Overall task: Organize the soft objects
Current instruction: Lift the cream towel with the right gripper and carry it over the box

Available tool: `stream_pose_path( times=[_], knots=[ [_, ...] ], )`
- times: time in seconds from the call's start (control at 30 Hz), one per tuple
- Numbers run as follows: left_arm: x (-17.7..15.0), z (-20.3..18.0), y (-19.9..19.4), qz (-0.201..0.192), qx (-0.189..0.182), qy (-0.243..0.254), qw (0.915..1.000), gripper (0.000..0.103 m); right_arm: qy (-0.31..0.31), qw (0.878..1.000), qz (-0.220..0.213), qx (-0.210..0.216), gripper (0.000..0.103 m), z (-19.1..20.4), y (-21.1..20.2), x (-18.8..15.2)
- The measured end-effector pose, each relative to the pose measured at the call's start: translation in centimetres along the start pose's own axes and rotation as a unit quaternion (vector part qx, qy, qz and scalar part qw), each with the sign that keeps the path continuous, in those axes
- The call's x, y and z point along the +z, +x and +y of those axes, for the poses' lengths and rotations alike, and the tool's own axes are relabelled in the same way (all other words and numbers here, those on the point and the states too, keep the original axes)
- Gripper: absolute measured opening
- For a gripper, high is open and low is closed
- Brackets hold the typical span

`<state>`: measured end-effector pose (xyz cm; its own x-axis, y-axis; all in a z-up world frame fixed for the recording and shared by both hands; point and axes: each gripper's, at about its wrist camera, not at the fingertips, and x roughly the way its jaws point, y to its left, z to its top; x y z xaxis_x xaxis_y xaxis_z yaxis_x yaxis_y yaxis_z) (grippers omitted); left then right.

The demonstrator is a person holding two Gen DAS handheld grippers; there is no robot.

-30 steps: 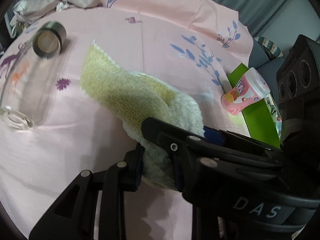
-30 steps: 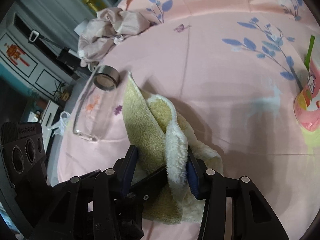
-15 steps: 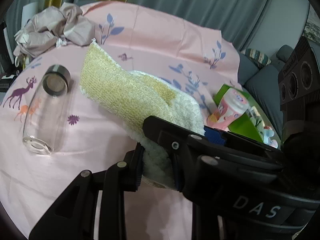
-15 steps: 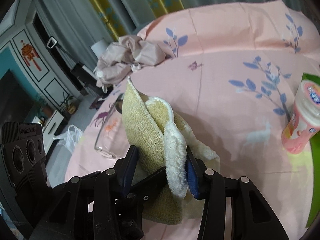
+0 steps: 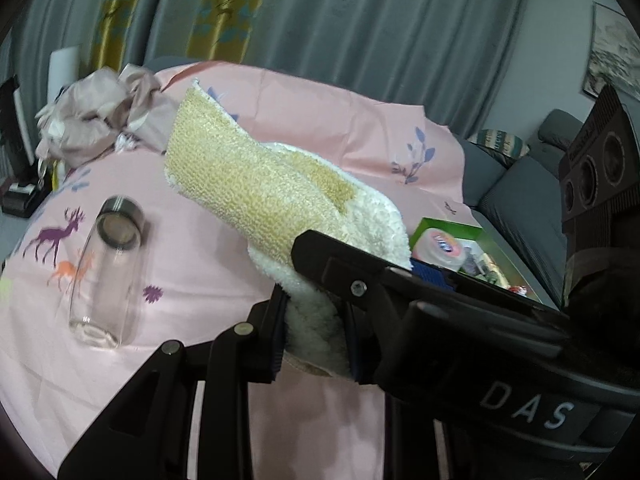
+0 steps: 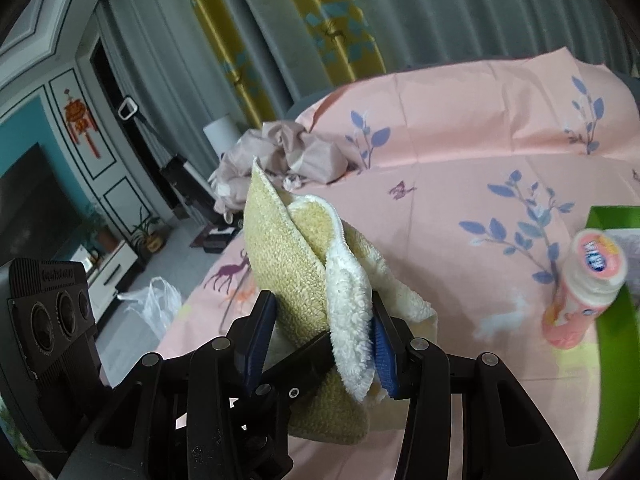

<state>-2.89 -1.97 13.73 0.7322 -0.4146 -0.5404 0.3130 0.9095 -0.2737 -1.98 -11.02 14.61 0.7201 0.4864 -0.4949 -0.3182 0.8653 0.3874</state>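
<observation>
We see left gripper [image 5: 316, 332] pinching the yellow-and-white towel [image 5: 264, 196] | right gripper [image 6: 320, 340] clamped on the same towel, folds bunched between its blue pads [image 6: 382, 344] | towel held above the pink tablecloth [image 5: 224, 280], off its surface | glass bottle [image 5: 106, 272] lying on cloth | crumpled fabric [image 5: 100, 120] at far edge | pink bottle [image 6: 580, 292] upright, right side

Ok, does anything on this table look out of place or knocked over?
Yes: the clear glass bottle lies on its side on the pink tablecloth, not upright. A crumpled cloth sits bunched at the far edge. The pink bottle stands upright.
</observation>
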Motion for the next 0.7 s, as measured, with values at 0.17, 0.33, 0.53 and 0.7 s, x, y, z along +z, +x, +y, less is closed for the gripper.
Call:
stream_pose_path(
  times=[0.17,0.33,0.53,0.7],
  knots=[
    [1.0,-2.5,-0.4,-0.007,-0.008,0.025,0.9996,0.021,0.007,1.000,-0.028,-0.006,0.049,-0.8,-2.8,0.6],
    [2.0,-5.3,0.6,-0.002,-0.030,0.048,0.9984,0.022,0.035,0.998,-0.053,-0.030,0.049,-2.6,-5.6,1.2],
    [3.3,-9.8,2.3,0.005,-0.062,0.090,0.9940,0.022,0.075,0.991,-0.093,-0.053,0.049,-5.9,-9.2,1.6],
    [3.7,-14.2,4.0,0.008,-0.104,0.126,0.9866,0.022,0.119,0.980,-0.135,-0.081,0.049,-9.3,-12.5,1.5]
  ],
)
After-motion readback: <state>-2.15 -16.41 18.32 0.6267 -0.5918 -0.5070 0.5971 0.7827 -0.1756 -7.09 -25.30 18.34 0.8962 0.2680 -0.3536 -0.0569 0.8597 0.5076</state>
